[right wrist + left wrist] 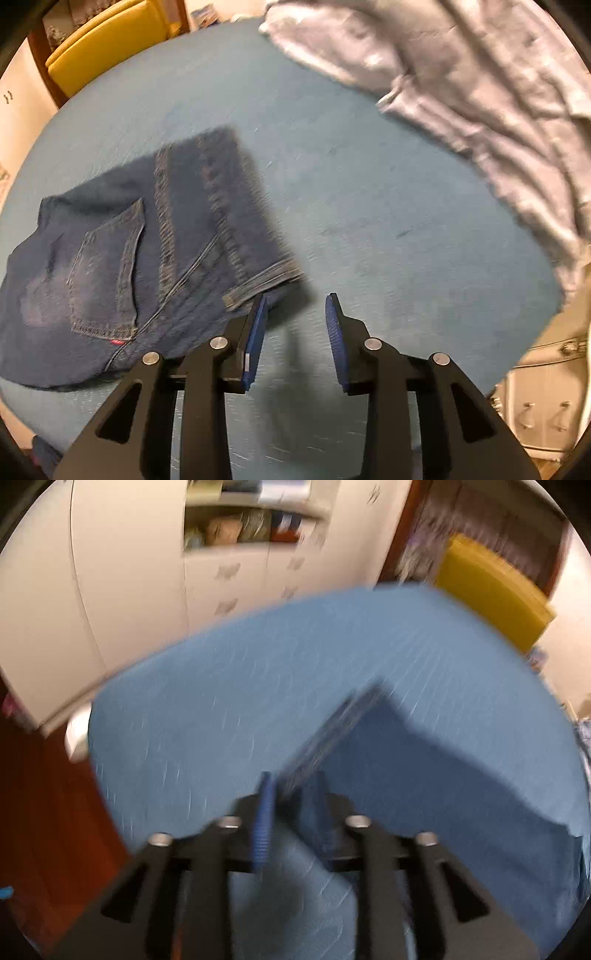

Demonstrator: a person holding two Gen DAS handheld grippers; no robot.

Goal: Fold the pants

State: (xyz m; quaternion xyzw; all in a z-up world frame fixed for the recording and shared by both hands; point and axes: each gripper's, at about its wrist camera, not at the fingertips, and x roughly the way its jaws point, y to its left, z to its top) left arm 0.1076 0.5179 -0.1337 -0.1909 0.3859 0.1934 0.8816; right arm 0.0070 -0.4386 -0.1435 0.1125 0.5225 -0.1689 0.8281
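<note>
Jeans lie on the blue bedsheet, already doubled over: back pocket facing up, a leg section laid across the seat, hem end nearest my right gripper. In the right wrist view that gripper hangs just beside the hem, touching nothing, its blue pads standing wide apart with bare sheet between them.

Left gripper: the view is badly blurred. Dark denim runs up between the two fingers and a stitched edge rises away from them, so I read the fingers as closed on a fold of the jeans with that part lifted off the sheet. Which part it is, waistband or leg edge, I cannot tell.

A grey crumpled garment sits well apart at the far side of the bed; a yellow chair stands beyond the bed edge. Neither is in the way.

Handling judgement: denim is heavy for cloth, fairly stiff, rough enough not to slip between the ribbed pads. It should hold a crease but will sag and drag if lifted by one corner alone. The thick seams and hem are the places to take hold; the flat middle would bunch. The stacked layers may slide over each other unless every one is caught.

Fold looks partway done; one more doubling seems likely.
</note>
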